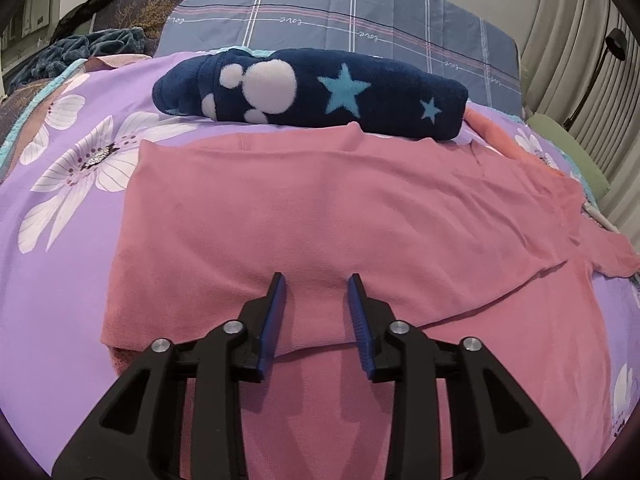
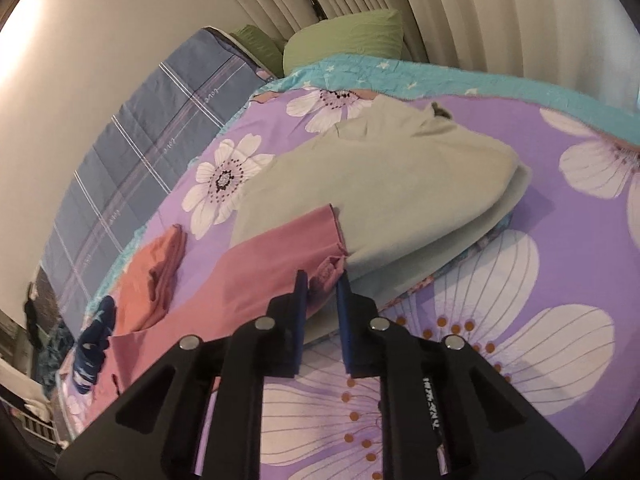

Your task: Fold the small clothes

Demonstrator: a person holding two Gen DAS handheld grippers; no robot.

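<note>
Pink garment [image 1: 320,208] part-folded; left gripper [image 1: 316,284] spread over it, right gripper [image 2: 322,280] pinching its sleeve cuff [image 2: 330,270]; navy fleece [image 1: 312,92] already folded.

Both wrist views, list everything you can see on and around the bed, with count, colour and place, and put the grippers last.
Pink garment: one, spread on the bed sheet, a bunched corner between the right gripper's fingers.
Navy fleece: one, white dots and blue stars, folded, beyond the pink garment.
Grey-green garment: one, folded, beside the pink corner.
Orange garment: one, crumpled, near the plaid quilt.
Bed sheet: one, purple with white flowers.
Plaid quilt: one, blue-grey, along the wall.
Green pillows: two, by the curtain.
Curtain: beige, pleated.
Left gripper: black, blue pads, open over the pink garment.
Right gripper: black, blue pads, nipping the pink corner.
</note>
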